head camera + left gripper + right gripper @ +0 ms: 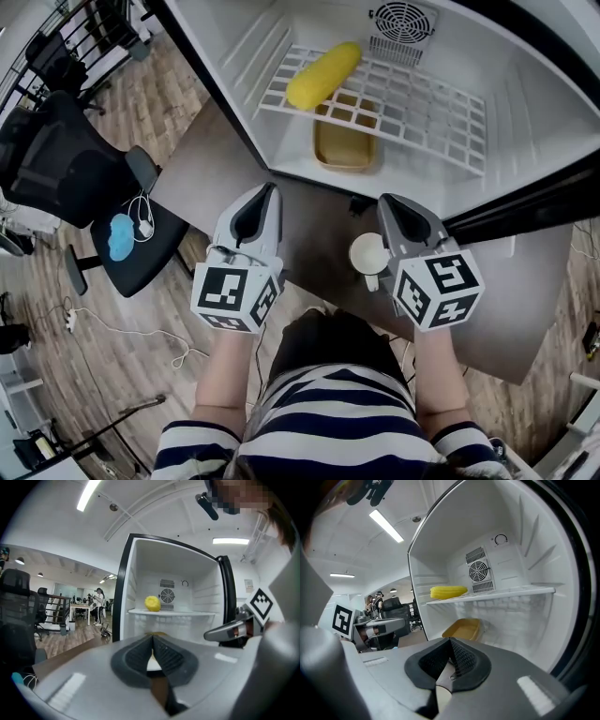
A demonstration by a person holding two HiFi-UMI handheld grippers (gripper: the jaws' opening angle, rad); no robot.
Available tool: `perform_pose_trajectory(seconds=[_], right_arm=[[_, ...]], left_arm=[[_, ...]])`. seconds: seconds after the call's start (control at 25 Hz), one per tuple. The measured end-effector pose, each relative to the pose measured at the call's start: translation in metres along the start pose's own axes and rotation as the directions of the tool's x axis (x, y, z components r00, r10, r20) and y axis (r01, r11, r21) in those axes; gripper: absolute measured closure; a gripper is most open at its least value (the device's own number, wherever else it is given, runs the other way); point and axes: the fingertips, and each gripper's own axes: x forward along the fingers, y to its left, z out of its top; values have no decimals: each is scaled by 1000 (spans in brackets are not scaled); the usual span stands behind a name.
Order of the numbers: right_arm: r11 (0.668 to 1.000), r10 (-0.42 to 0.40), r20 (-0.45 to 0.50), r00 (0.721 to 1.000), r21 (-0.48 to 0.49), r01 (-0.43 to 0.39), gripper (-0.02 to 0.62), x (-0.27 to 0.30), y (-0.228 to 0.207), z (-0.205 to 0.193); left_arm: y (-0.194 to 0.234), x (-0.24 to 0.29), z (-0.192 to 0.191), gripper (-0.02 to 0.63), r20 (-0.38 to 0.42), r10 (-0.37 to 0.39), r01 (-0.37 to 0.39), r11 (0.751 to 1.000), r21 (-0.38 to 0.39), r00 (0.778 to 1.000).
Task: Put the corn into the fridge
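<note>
My left claw point(153, 638) is clenched, its two dark ribbed pads pressed tip to tip with nothing between them. My right claw point(450, 642) is likewise clenched and empty. Both hang side by side, apart from each other, over a dull grey-brown tabletop point(220, 169), and they point toward the open white-lined fridge point(525, 84). A small round white cup point(367, 253) stands on the tabletop just beside the right claw, on its inner side. The yellow cob of corn point(323, 75) lies on its side on the white wire shelf point(422, 112) inside the fridge. It sits at the shelf's left end, near the side wall and well apart from both claws. Below the shelf, on the fridge floor, rests a shallow yellow rectangular tray point(345, 145). A round grilled fan vent point(403, 21) is set in the back wall behind the shelf. The shelf to the right of the corn is bare. The fridge mouth is bounded on the left by a black frame point(121, 592). Left of the table, a wood-plank floor point(150, 103) carries a black office chair point(56, 159), and its seat holds a blue object point(120, 236) and a coiled white cable point(142, 225). The left gripper view shows a long office room beyond, where a person point(99, 604) stands far off among desks.
</note>
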Motion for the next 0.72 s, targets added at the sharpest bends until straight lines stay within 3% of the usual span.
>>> perform_pose_trajectory(seconds=[0.72], right_arm=[[999, -40, -5, 999, 12, 40, 604, -17, -8, -18]], left_arm=[[-7, -31, -46, 606, -112, 10, -17, 998, -61, 994]])
